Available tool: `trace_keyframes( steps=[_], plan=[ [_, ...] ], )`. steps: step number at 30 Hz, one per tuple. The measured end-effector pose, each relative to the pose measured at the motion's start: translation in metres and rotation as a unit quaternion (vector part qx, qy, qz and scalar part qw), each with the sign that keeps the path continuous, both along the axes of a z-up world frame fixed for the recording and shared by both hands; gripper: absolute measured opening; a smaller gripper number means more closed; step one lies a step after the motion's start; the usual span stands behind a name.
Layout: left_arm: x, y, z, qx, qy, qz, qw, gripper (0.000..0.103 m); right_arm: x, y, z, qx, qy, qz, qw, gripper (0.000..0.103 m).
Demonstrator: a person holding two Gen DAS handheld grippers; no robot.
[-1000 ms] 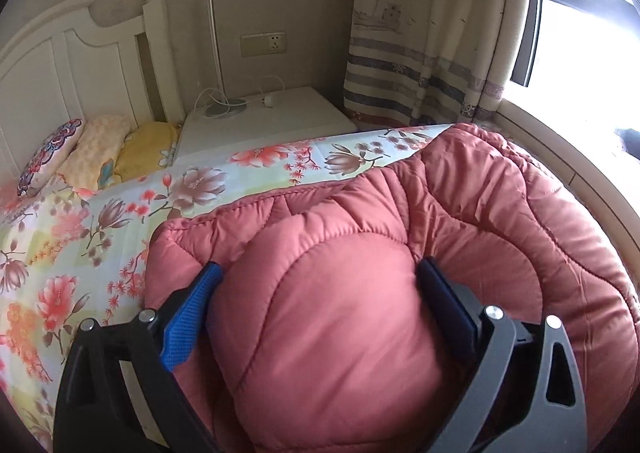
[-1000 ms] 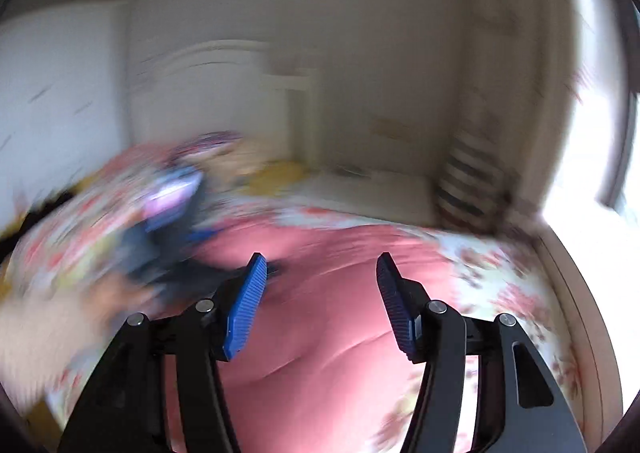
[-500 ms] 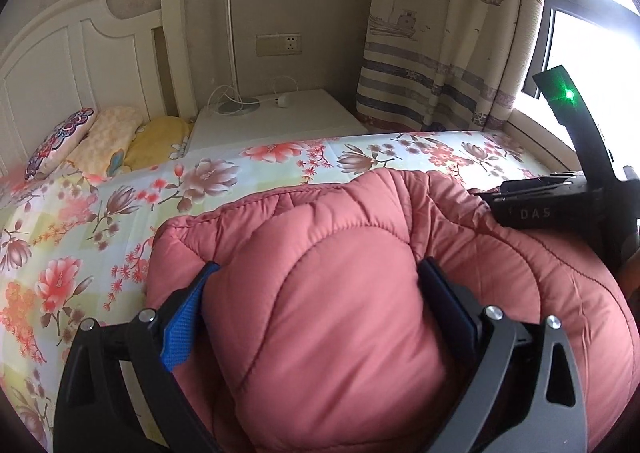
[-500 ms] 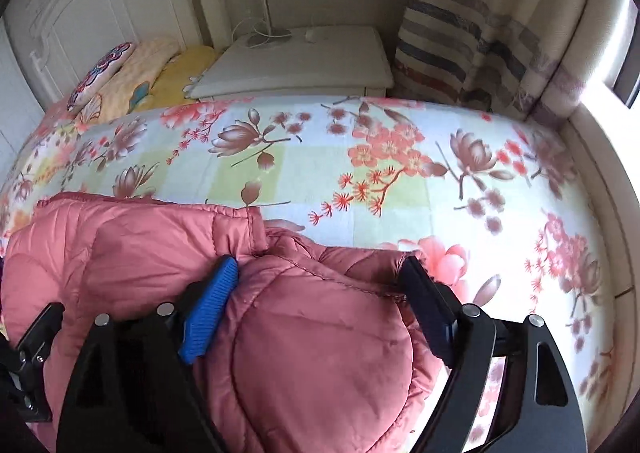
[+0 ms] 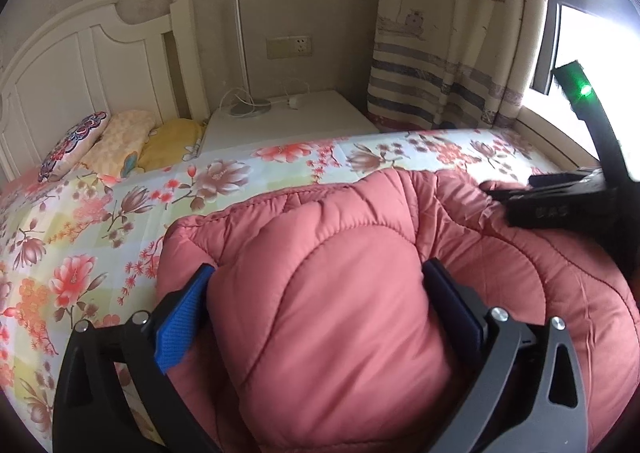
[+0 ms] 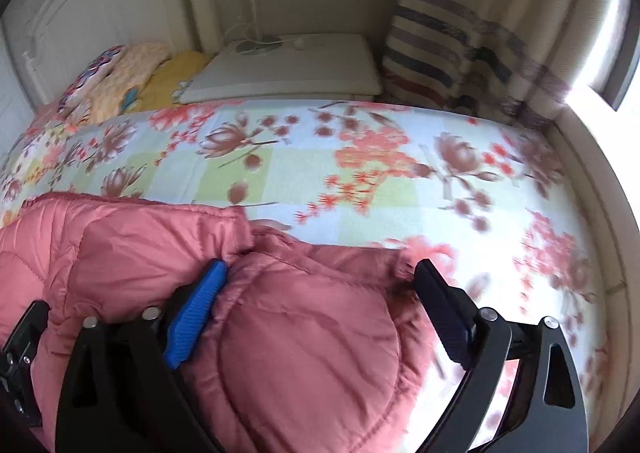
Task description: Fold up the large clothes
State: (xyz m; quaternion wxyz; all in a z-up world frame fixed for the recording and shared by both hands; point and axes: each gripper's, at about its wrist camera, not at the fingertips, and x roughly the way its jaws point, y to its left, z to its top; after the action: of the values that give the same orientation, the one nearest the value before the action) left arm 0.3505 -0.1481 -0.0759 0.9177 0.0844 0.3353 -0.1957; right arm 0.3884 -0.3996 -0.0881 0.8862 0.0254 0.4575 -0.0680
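Observation:
A pink padded jacket lies bunched on the flowered bed sheet. My left gripper is pushed down over a puffy fold of it; the fold bulges between the wide-spread jaws, so it stands open. In the right wrist view the jacket fills the lower left. My right gripper sits over its right edge, jaws opening, with a padded fold between the blue pads. The right gripper's black body, with a green light, shows at the right of the left wrist view.
A white headboard and pillows stand at the far left. A white bedside table with a lamp base and cable is behind the bed. A striped curtain and window are at the right. Bare sheet stretches beyond the jacket.
My right gripper swung down from the air onto the jacket's right edge and its jaws spread wider. The jacket's right side now lies lower. The left gripper kept still.

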Motion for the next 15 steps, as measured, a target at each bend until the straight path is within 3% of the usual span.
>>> trace_keyframes(
  steps=[4, 10, 14, 15],
  plan=[
    [-0.005, 0.001, 0.002, 0.009, 0.011, 0.017, 0.9998, 0.101, -0.029, 0.006, 0.021, -0.009, -0.013, -0.010, 1.000, 0.091],
    [-0.013, 0.005, -0.001, 0.010, 0.005, 0.051, 0.9986, 0.101, -0.124, 0.035, 0.059, 0.009, -0.085, 0.033, 0.996, 0.091],
    [-0.023, -0.006, -0.002, 0.068, -0.027, 0.067, 0.9951, 0.101, -0.152, 0.064, 0.030, -0.009, -0.058, 0.088, 0.994, 0.091],
    [-0.024, -0.007, -0.002, 0.076, -0.034, 0.070, 0.9940, 0.101, -0.152, 0.066, 0.022, -0.014, -0.066, 0.087, 0.994, 0.095]
  ],
)
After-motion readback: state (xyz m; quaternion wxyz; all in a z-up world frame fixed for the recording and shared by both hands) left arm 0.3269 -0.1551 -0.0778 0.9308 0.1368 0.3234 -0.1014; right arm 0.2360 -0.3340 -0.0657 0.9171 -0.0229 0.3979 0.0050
